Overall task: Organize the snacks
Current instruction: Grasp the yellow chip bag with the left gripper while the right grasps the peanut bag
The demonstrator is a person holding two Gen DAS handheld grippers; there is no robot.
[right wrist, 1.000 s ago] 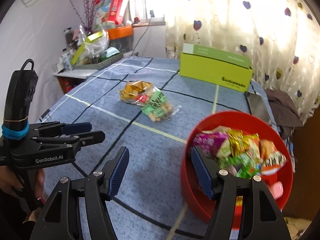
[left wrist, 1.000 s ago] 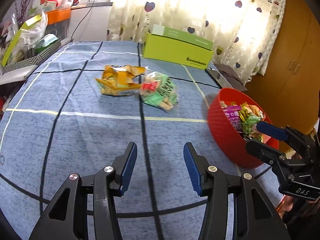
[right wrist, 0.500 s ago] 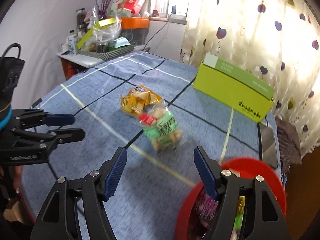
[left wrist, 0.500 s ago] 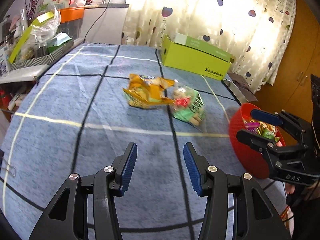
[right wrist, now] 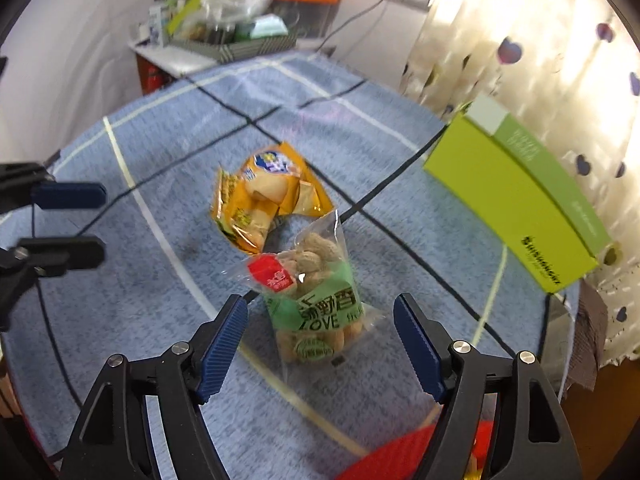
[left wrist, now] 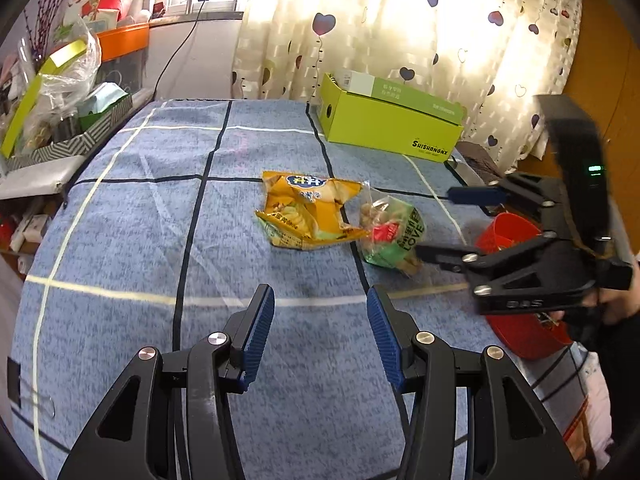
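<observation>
A yellow snack bag (left wrist: pixel 308 212) (right wrist: pixel 264 200) lies mid-table on the blue checked cloth. Touching its right side is a clear bag of peanuts with a green label (left wrist: pixel 394 232) (right wrist: pixel 316 292). My right gripper (right wrist: pixel 320 312) (left wrist: pixel 452 224) hovers wide open just over the peanut bag, which shows between its fingers with the pads off it. A red bowl (left wrist: pixel 516 332) (right wrist: pixel 392 456) of snacks stands at the table's right edge, partly hidden behind that gripper. My left gripper (left wrist: pixel 320 300) (right wrist: pixel 80 224) is open with nothing in it, over bare cloth short of both bags.
A lime-green cardboard box (left wrist: pixel 392 120) (right wrist: pixel 516 200) stands at the far right of the table. A patterned tray of clutter (left wrist: pixel 60 120) sits on a side shelf to the left. A dark flat item (left wrist: pixel 472 160) lies beside the box.
My right gripper has swung from above the red bowl leftward to the peanut bag, rolling and opening wider. My left gripper has shifted, so the snacks appear farther right in its view.
</observation>
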